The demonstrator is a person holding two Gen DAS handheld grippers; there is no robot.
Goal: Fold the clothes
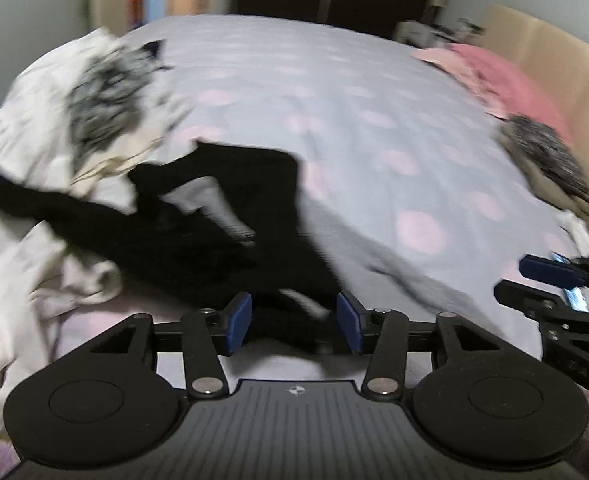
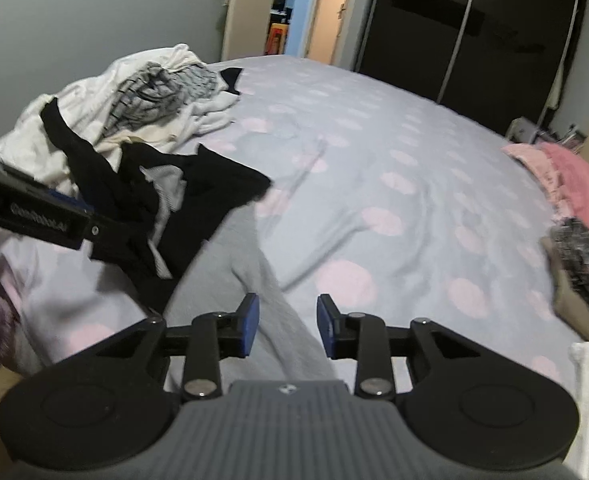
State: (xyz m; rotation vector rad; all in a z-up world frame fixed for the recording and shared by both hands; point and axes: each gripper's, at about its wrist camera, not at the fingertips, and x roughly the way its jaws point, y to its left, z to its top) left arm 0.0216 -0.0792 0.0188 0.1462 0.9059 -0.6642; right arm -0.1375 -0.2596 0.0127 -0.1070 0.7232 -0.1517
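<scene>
Here, your left gripper sits low with jaws apart, the black garment between them, perhaps touching; blur hides it. Your right gripper, also spread, hovers over the grey garment just beside the black one.

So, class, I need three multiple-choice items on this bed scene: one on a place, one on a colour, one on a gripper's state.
1. Where does the pile of white clothes lie on the bed?
A. far left
B. far right
C. centre

2. What colour is the garment nearest the left gripper?
A. pink
B. black
C. green

3. How does the right gripper stand?
A. shut on a sock
B. shut on nothing
C. open

Answers: 1 A, the pile sits at the bed's far left; 2 B, black cloth lies before its fingers; 3 C, a clear gap shows between the fingers.
</scene>
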